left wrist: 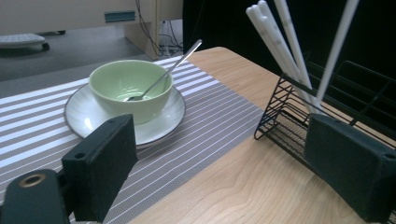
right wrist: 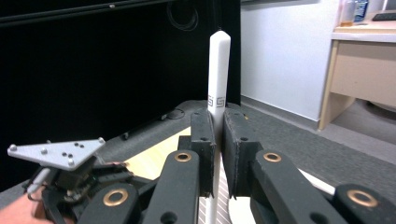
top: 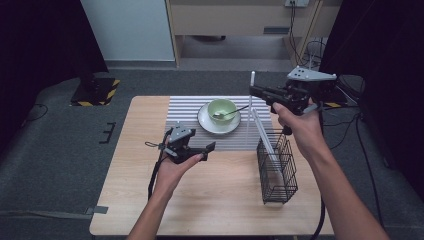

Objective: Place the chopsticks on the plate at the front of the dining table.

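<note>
My right gripper [top: 253, 91] [right wrist: 218, 140] is shut on a white chopstick [top: 250, 107] [right wrist: 218, 70] and holds it upright above the table, between the bowl and the basket. The chopstick has a small grey pattern just above the jaws. A pale green bowl [top: 221, 109] [left wrist: 130, 86] sits on a white saucer [top: 218, 126] [left wrist: 79, 114] with a metal spoon [top: 235, 111] [left wrist: 173, 70] resting in it. My left gripper [top: 207, 150] [left wrist: 229, 163] hovers open, in front of the saucer, with nothing between its jaws. It also appears in the right gripper view [right wrist: 60, 163].
A black wire basket [top: 276, 167] [left wrist: 280, 107] stands at the right of the wooden table [top: 215, 200] with white chopsticks [top: 265, 137] [left wrist: 275, 37] leaning in it. A grey striped placemat [top: 185, 112] [left wrist: 210, 107] lies under the saucer. Dark curtains hang at both sides.
</note>
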Demonstrator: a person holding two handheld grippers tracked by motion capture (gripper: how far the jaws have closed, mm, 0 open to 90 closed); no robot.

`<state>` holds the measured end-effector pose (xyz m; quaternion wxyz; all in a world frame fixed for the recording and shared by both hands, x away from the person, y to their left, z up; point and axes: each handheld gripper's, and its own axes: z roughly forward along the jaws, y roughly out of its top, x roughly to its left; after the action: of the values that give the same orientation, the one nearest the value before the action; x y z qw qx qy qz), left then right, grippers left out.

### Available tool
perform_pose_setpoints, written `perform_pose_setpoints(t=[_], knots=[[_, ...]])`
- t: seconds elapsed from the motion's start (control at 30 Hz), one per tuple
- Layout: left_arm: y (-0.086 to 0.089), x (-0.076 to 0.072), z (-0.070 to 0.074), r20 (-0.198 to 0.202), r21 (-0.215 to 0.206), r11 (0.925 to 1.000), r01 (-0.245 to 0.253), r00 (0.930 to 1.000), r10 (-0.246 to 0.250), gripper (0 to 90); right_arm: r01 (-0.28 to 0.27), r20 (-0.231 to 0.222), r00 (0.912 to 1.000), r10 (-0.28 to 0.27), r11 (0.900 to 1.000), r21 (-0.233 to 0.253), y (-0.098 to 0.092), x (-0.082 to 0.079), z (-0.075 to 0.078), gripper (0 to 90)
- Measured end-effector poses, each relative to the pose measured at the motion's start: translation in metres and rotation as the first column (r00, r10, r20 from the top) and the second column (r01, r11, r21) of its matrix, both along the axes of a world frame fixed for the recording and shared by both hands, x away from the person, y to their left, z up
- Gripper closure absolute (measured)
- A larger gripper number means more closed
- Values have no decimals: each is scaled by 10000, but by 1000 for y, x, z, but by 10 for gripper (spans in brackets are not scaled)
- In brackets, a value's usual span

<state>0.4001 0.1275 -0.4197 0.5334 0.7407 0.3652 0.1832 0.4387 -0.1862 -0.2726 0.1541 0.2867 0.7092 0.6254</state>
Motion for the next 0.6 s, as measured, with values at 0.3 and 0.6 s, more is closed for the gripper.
perform_pose_setpoints(t=[0.3,0.6], knots=[[-21,3,7,178,93,9987,507,9985,-509,99,-196,-127,9997,197,9997,145,19,5,-4,838],[-26,4,6,69,-439,9935,1047,9945,-1045,116,-401,-300,9987,413,9985,370,30,7,-10,839]])
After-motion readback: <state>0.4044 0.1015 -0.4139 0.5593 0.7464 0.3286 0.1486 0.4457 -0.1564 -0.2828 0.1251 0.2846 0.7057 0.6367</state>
